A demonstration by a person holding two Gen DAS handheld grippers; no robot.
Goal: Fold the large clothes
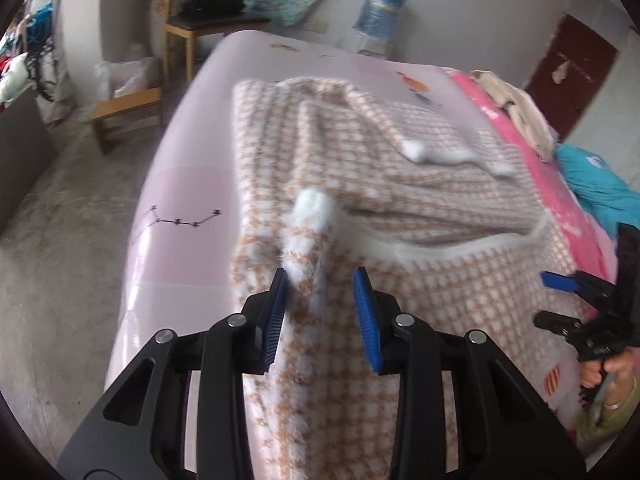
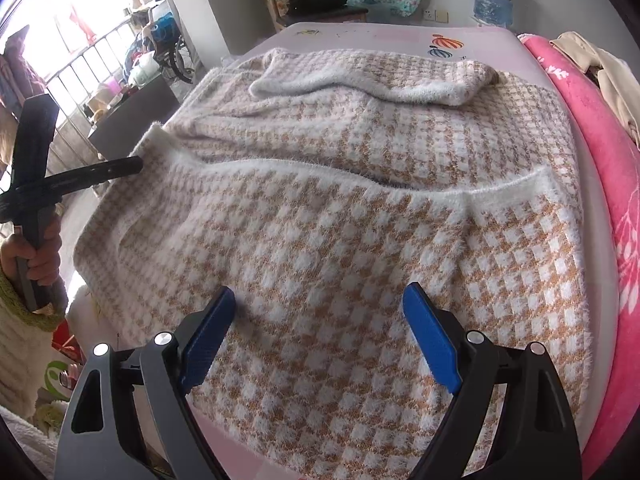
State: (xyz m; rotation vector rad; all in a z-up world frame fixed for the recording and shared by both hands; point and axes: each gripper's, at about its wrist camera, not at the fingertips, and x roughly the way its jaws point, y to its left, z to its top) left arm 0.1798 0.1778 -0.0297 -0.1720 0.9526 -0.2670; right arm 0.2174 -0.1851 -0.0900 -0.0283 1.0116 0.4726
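Sweater (image 2: 320, 208), checked tan and white, fuzzy, is being seen spread across the pink bed sheet (image 1: 180, 184), covering most of the near half. Its white-trimmed edge (image 2: 500, 188) is being shown running across the middle, and one sleeve (image 2: 360, 80) is being seen folded over the far part. A pink blanket (image 2: 600, 160) is lying along the bed's right side, touching the sheet. A wooden chair (image 1: 188, 28) is being seen beyond the bed's far end.

Left gripper (image 1: 322, 280) is being held over a raised ridge of the sweater; the fabric is sitting between its jaws, partly closed, but pad contact cannot be told through the blur. Right gripper (image 2: 318, 300) is being held just above the sweater's near part, jaws wide apart, nothing clamped.
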